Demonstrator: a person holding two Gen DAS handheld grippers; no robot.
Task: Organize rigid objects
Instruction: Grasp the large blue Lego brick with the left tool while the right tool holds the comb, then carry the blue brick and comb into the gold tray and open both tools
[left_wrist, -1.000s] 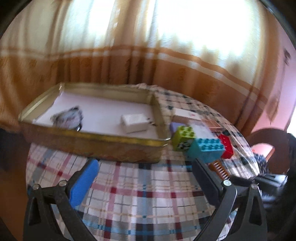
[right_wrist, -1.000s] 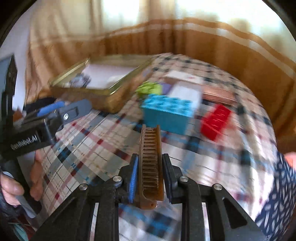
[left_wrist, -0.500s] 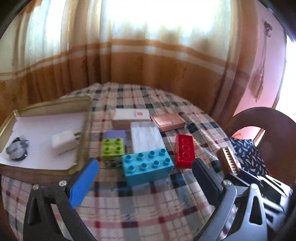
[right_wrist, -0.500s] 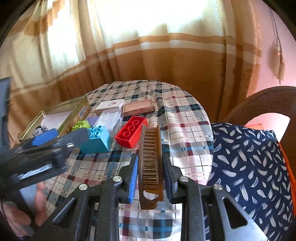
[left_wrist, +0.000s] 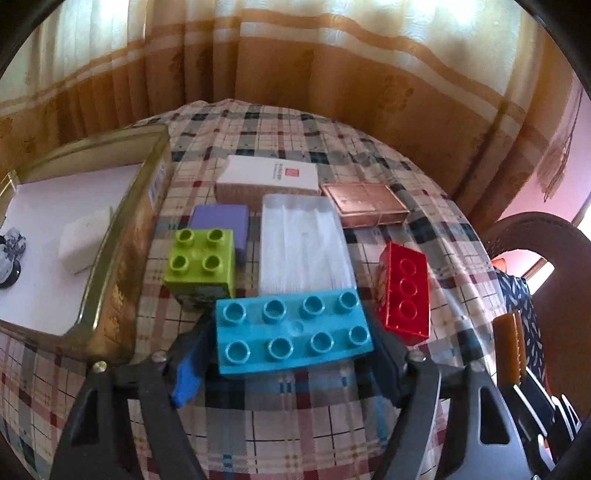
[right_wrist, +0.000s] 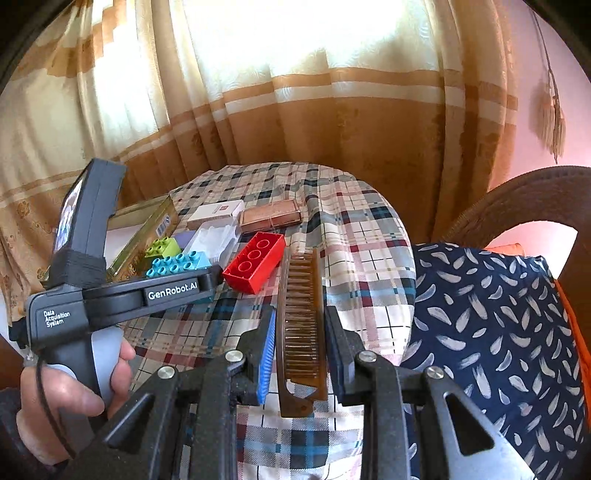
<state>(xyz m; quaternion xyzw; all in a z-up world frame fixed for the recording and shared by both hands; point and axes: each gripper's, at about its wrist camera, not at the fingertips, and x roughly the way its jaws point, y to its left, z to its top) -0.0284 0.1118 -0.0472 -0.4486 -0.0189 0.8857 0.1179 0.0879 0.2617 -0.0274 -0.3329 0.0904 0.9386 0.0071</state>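
My left gripper (left_wrist: 291, 347) is open, its jaws on either side of a turquoise brick (left_wrist: 293, 330) on the plaid tablecloth; contact cannot be told. A green brick (left_wrist: 201, 264), a purple block (left_wrist: 221, 221), a clear plastic case (left_wrist: 303, 243) and a red brick (left_wrist: 404, 291) lie around it. My right gripper (right_wrist: 299, 332) is shut on a brown comb (right_wrist: 301, 321), held above the table's right side; the comb also shows in the left wrist view (left_wrist: 509, 347). The red brick (right_wrist: 255, 266) lies just left of the comb.
A gold metal tray (left_wrist: 122, 236) at the left holds a white block (left_wrist: 83, 240) and a small dark object. A white box (left_wrist: 269, 177) and a copper box (left_wrist: 364, 203) lie at the back. A chair with a navy patterned cushion (right_wrist: 491, 317) stands right of the table.
My left gripper swung right from the tray and moved in until its jaws straddle the turquoise brick. My right gripper has drawn back to the right, still holding the comb.
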